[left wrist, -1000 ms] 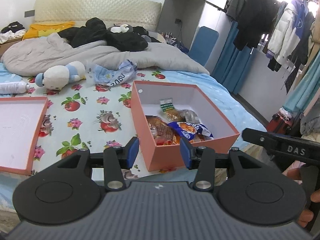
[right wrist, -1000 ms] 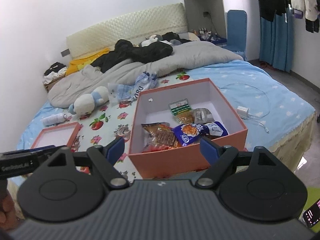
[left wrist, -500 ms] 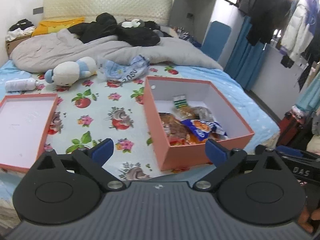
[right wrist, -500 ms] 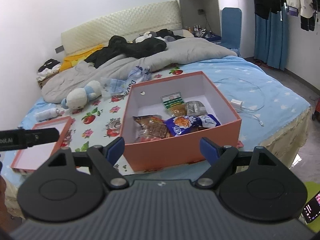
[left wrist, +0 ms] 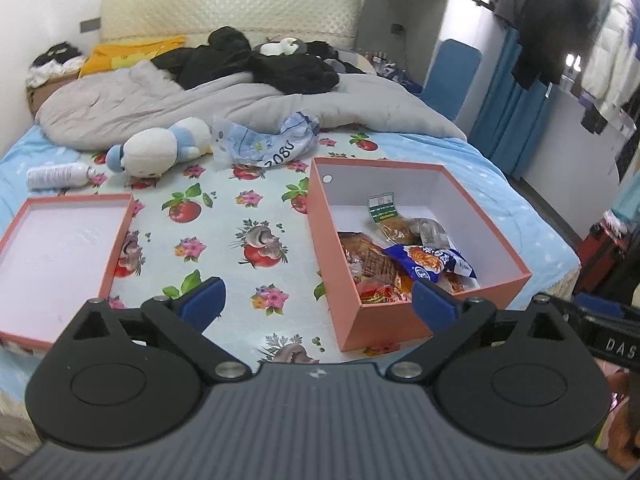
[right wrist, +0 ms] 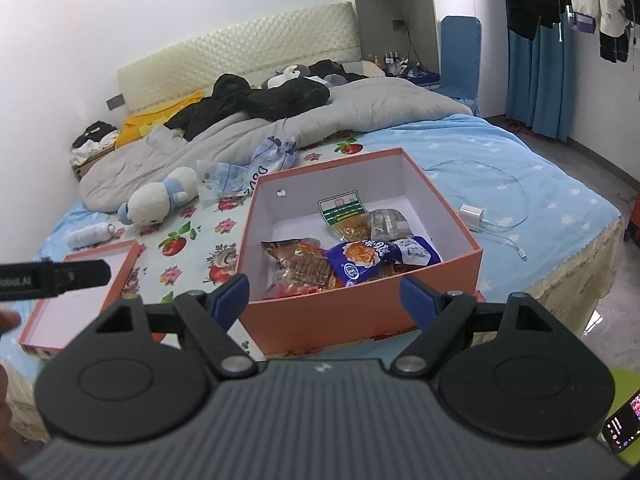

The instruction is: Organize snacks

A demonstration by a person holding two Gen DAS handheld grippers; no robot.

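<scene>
An orange box (left wrist: 380,322) (right wrist: 352,316) stands on the bed near its front edge, white inside. In it lie several snack packets: a blue one (left wrist: 430,264) (right wrist: 380,260), a brown one (left wrist: 372,258) (right wrist: 308,268) and a green-labelled one (left wrist: 384,210) (right wrist: 344,212). Its shallow lid (left wrist: 60,240) (right wrist: 84,280) lies upturned to the left. My left gripper (left wrist: 318,304) hovers open before the box's near left corner, holding nothing. My right gripper (right wrist: 324,294) is open in front of the box's near wall, with nothing gripped.
A plush toy (left wrist: 160,148), a crumpled blue-white bag (left wrist: 272,144) and a white bottle (left wrist: 58,174) lie behind on the fruit-print sheet. A grey duvet with black clothes (left wrist: 256,60) fills the back. A charger with cable (right wrist: 474,214) lies right of the box.
My left gripper's jaws have gone from half closed to wide open, and it has shifted a little so the box sits further right. The right gripper stays as it was.
</scene>
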